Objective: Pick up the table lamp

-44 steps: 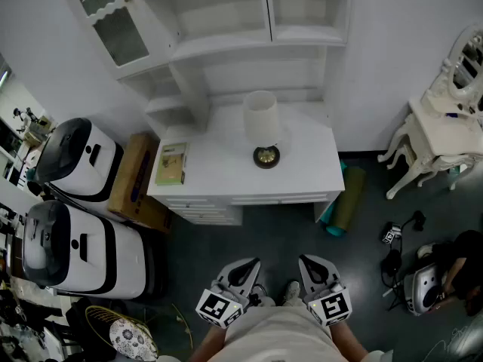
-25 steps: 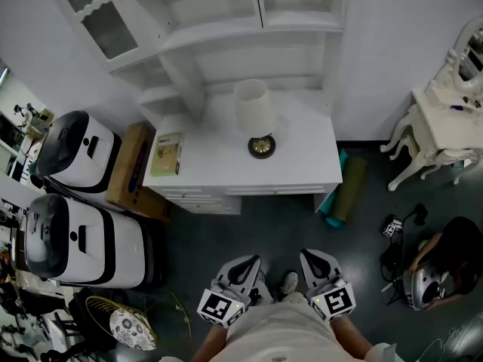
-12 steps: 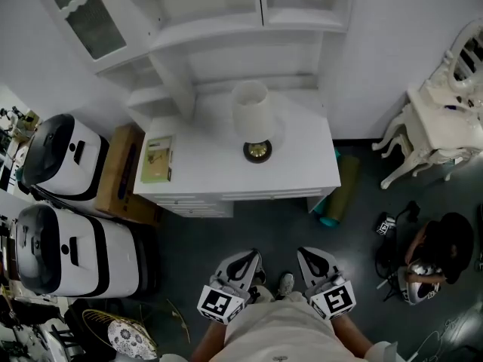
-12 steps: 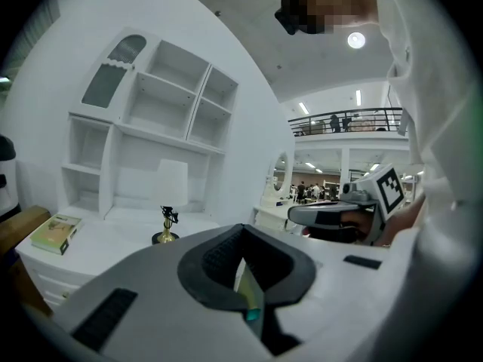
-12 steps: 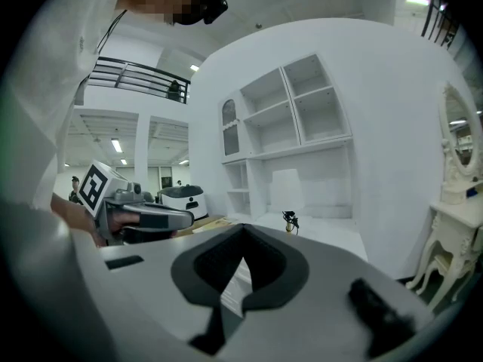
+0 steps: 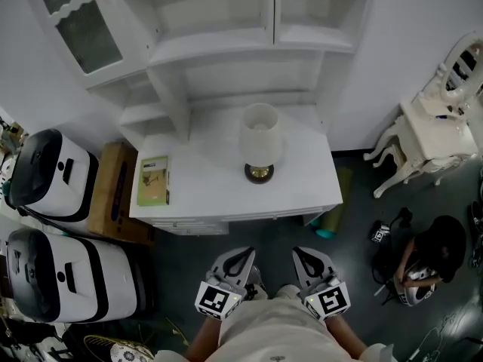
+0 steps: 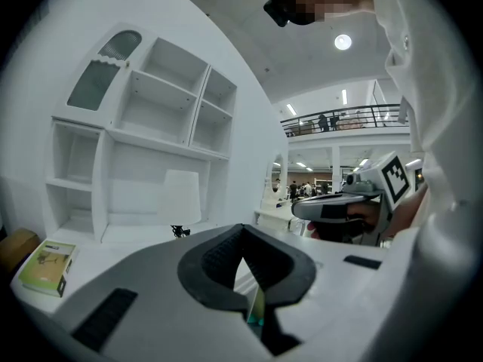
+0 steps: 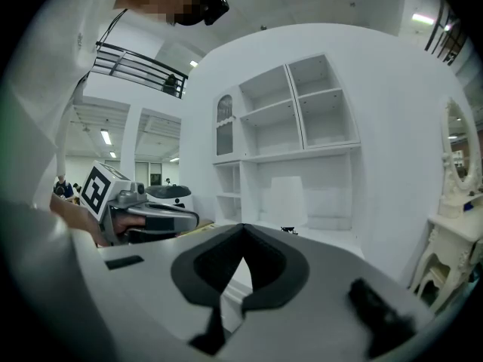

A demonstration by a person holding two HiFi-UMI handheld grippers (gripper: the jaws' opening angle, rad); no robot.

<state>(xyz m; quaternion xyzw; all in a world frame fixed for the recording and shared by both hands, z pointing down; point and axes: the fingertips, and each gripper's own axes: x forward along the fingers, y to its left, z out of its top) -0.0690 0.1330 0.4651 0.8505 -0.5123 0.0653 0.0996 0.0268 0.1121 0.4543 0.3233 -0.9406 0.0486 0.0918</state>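
Lamp: your white-shaded table lamp with the round dark base [image 6: 259,149] stands upright on the white desk [image 6: 211,198], just right of its middle, below the white shelves [image 6: 226,47].
Left gripper: your left gripper [image 6: 241,256] hangs low by your body, jaws pressed together on nothing, well apart from the lamp.
Right gripper: your right gripper [image 6: 307,256] sits level beside it, jaws together, empty too.
Book: a green-covered book [image 6: 153,180] lies flat at the desk's left end.

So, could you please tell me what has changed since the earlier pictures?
The person has stepped closer to the white desk, which now looks larger in the head view. Nothing was grasped: left gripper and right gripper stay shut and empty by the body. The table lamp and green book remain unmoved.
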